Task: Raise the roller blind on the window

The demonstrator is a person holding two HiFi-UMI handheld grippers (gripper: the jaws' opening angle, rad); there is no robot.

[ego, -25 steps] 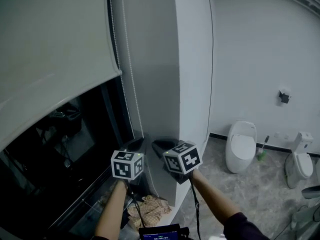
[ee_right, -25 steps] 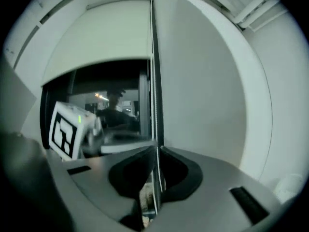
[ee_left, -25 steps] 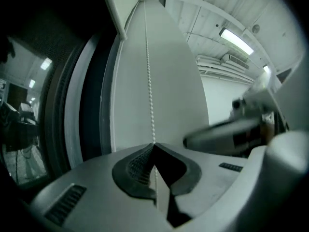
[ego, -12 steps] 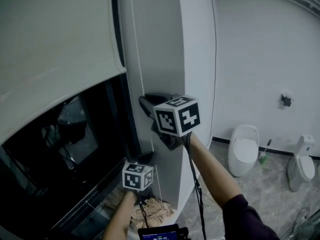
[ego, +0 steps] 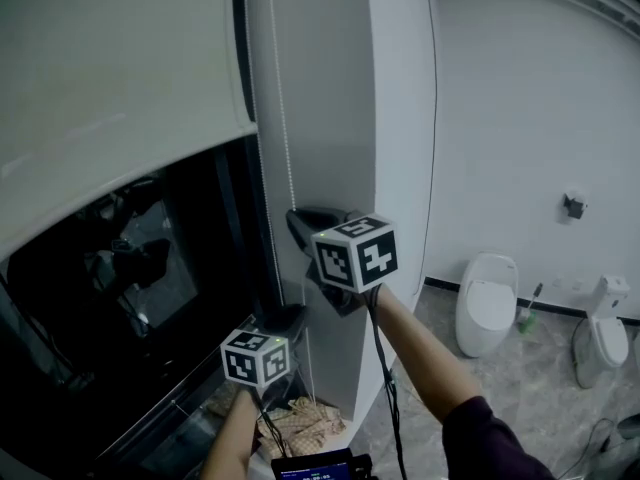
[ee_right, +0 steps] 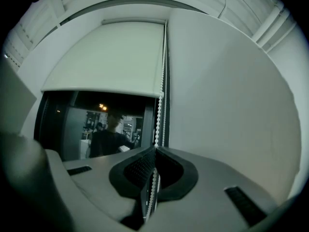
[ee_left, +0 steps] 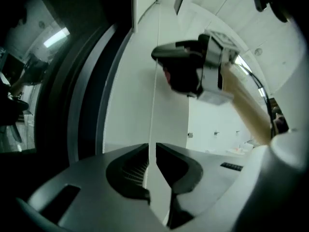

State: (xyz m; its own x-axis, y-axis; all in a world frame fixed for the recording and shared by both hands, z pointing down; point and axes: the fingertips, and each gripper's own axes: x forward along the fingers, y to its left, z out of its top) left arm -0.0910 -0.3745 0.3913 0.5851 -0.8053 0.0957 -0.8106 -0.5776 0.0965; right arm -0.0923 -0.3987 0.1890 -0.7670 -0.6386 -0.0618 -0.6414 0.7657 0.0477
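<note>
The pale roller blind [ego: 110, 78] covers the upper part of the dark window, and its hem [ee_right: 101, 88] hangs above the glass. A white bead chain [ego: 283, 118] runs down the window's right edge. My right gripper [ego: 297, 220] is level and shut on the chain, whose beads pass between its closed tips [ee_right: 155, 151]. Lower on the same chain, my left gripper [ego: 292, 316] holds it in a hair-thin slit [ee_left: 153, 151]. Its jaws have just eased slightly apart. The left gripper view shows the right gripper [ee_left: 161, 57] above, on the chain [ee_left: 155, 91].
A white wall column [ego: 340, 98] stands right behind the chain. The dark window glass [ego: 130, 298] reflects a person. A crumpled cloth [ego: 300, 418] lies on the floor below. Two toilets [ego: 487, 298] [ego: 600, 328] and a brush [ego: 527, 308] stand at the right.
My right gripper has risen along the chain, from beside the left gripper to well above it. The left gripper has sunk a little.
</note>
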